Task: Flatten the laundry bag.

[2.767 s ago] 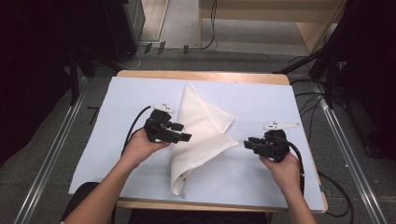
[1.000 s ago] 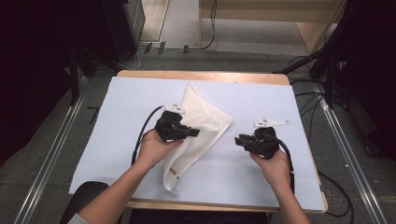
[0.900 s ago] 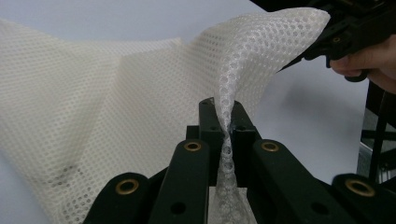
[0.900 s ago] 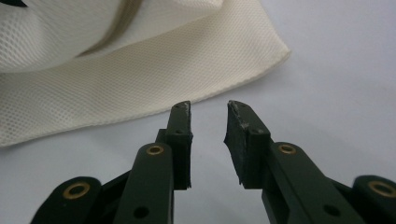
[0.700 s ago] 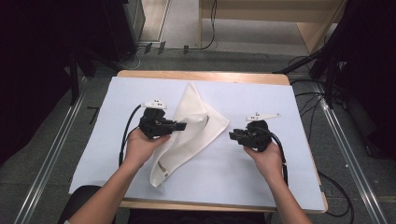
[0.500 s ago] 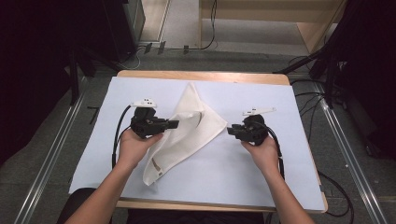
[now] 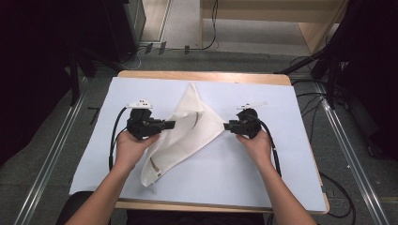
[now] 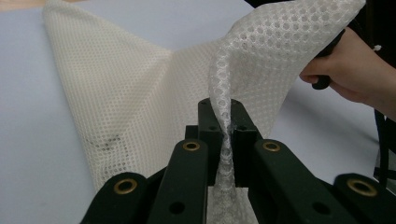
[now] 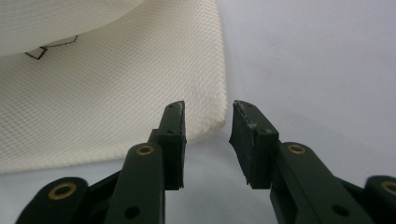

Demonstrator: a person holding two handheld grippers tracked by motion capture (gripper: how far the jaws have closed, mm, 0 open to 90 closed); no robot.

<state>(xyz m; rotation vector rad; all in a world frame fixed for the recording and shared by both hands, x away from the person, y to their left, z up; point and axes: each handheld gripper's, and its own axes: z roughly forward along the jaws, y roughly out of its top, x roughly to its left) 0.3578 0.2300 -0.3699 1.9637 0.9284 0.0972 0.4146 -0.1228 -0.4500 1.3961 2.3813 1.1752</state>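
Observation:
A cream mesh cloth (image 7: 187, 122) lies folded on the pale blue table cover (image 7: 244, 178), one point toward the far edge and one end trailing toward the near edge. My left gripper (image 7: 170, 124) is shut on a lifted fold of the cloth (image 8: 224, 140), which rises between its jaws. My right gripper (image 7: 227, 126) stands open at the cloth's right corner (image 9: 205, 112), the corner lying just ahead of its left jaw, nothing clamped between the fingers (image 9: 254, 140). In the left gripper view the other hand (image 8: 345, 74) shows behind the raised cloth.
The wooden table edge (image 7: 202, 75) shows at the far side. Metal rails (image 7: 51, 154) run along both sides on the floor, and cables (image 7: 309, 101) lie at the back right. The cover at the right front (image 7: 281, 187) is bare.
My left gripper has pulled the clamped fold leftward, dragging the cloth's near end left. My right gripper has moved left and farther in, arriving at the cloth's right corner.

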